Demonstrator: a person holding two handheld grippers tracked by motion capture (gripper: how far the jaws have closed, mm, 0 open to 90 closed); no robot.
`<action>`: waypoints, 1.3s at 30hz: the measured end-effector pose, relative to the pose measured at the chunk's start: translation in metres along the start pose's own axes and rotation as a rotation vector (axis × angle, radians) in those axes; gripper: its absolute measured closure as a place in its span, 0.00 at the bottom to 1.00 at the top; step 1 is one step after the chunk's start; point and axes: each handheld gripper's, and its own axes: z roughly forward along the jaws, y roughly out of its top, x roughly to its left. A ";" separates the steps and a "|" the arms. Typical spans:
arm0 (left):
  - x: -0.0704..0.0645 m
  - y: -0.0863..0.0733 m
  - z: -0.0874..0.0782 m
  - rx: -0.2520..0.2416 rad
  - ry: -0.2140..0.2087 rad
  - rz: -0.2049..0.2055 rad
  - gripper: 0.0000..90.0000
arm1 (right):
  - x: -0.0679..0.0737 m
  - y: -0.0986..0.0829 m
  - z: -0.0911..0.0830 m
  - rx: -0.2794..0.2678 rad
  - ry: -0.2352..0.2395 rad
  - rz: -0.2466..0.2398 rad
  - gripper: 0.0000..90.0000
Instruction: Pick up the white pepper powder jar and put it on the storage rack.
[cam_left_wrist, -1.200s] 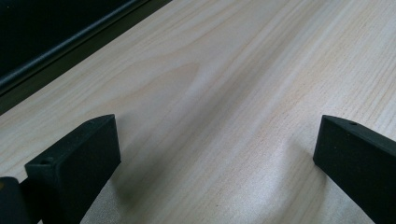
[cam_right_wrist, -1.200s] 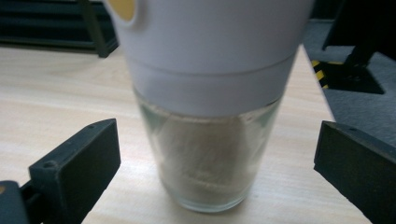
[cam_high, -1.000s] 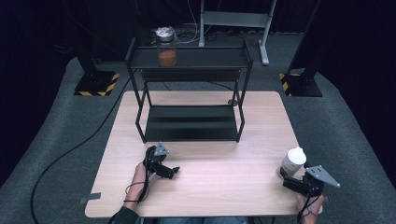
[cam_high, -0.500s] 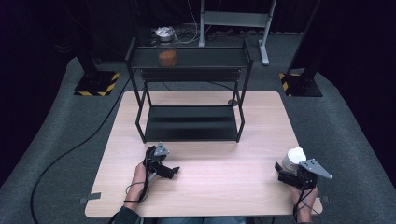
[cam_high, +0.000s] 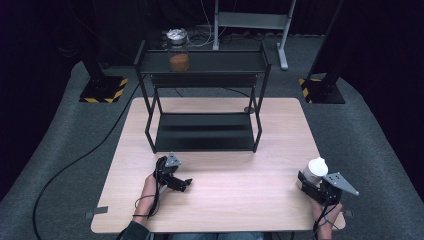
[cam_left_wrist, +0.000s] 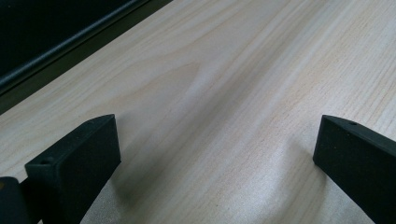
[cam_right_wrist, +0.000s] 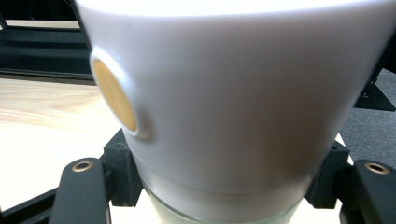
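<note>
A white-capped glass jar (cam_high: 317, 170) stands on the wooden table (cam_high: 240, 200) near its front right corner. My right gripper (cam_high: 306, 181) has a jaw against each side of it. In the right gripper view the jar's white cap (cam_right_wrist: 243, 93) carries a round yellow spot, and the black jaws touch the glass just below the cap. My left gripper (cam_high: 186, 183) lies low over the table at the front left, open, with bare wood (cam_left_wrist: 219, 121) between its fingers (cam_left_wrist: 74, 163).
A black two-level metal rack (cam_high: 202, 100) stands at the back middle of the table. A glass jar with orange contents and a silver lid (cam_high: 178, 51) sits on its top shelf. Black stands with striped bases flank the table on the grey floor.
My right gripper has moved forward and left so that its jaws now flank the white-capped jar. The jar and the left gripper have stayed put.
</note>
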 end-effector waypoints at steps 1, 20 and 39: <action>0.000 0.000 0.000 0.000 0.000 0.000 0.00 | -0.001 0.000 0.000 -0.001 0.004 0.006 0.33; -0.001 0.000 0.000 -0.001 0.008 -0.009 0.00 | 0.004 0.021 -0.004 -0.047 0.114 -0.019 0.33; -0.001 0.000 0.000 -0.001 0.014 -0.013 0.00 | 0.021 0.053 0.029 -0.034 0.275 -0.088 0.33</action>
